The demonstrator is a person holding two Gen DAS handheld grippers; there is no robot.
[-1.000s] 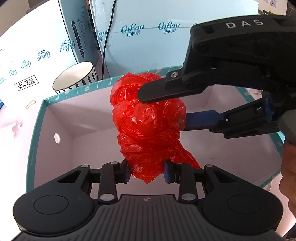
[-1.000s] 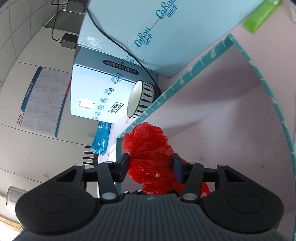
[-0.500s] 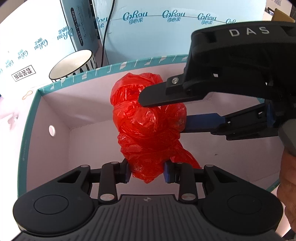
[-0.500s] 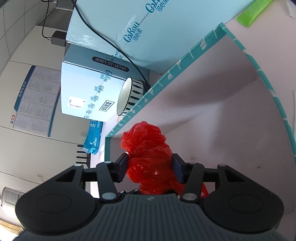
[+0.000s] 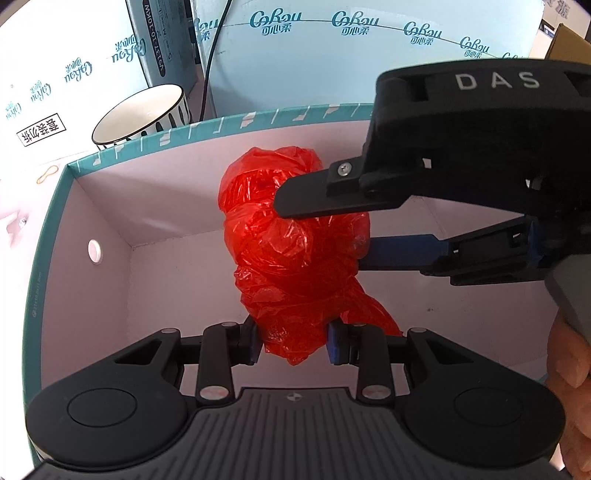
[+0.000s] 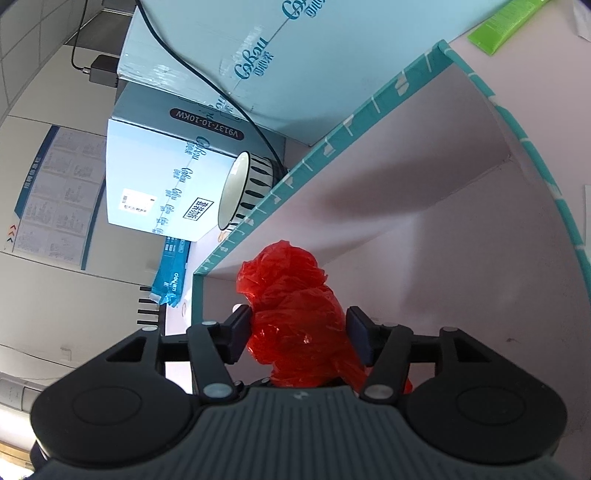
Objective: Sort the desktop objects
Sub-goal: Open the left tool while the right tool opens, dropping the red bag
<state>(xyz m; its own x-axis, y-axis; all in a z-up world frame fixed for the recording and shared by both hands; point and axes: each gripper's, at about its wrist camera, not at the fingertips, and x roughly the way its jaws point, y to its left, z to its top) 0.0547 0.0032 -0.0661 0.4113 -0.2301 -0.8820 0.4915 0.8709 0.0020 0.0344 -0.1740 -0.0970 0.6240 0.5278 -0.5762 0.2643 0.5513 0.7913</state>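
The crumpled red plastic bag (image 5: 295, 251) hangs over the inside of the teal-rimmed box (image 5: 48, 236), pinched at its lower end by the left gripper (image 5: 293, 341). The right gripper (image 6: 299, 334) clamps its upper bulge from the side. A striped bowl (image 5: 142, 114) sits just behind the box.

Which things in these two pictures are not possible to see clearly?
- What the red plastic bag contains: both views, the wrinkled plastic hides it.
- Box floor under the bag: left wrist view, bag and left gripper cover it.
- Green item: right wrist view, cut by the top edge.
- Bowl inside: seen too obliquely.
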